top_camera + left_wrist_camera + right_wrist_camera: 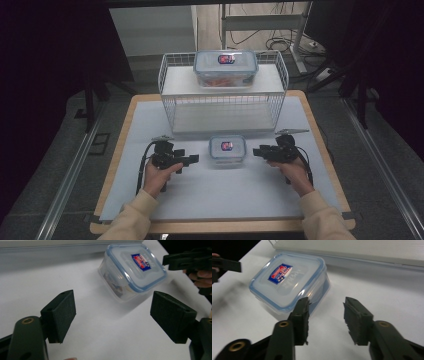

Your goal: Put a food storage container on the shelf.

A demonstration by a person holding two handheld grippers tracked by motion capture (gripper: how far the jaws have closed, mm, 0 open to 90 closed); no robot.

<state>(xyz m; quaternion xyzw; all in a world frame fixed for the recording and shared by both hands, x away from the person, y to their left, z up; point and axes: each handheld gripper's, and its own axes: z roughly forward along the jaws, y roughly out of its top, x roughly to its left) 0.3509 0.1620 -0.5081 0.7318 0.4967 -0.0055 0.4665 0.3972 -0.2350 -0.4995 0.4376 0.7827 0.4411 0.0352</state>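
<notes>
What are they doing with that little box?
A person sits at a table with a claw in each hand. The left claw and the right claw sit on either side of a small clear food container with a blue-rimmed lid. Both claws are open and neither one touches it. Behind it stands a white wire rack with a bigger lidded container on its top shelf.

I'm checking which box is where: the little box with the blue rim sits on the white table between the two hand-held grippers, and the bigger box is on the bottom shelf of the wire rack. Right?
Not quite. The bigger box sits on the top shelf of the wire rack, as the high view shows. The little box does sit on the white table, between the left hand-held gripper and the right hand-held gripper.
</notes>
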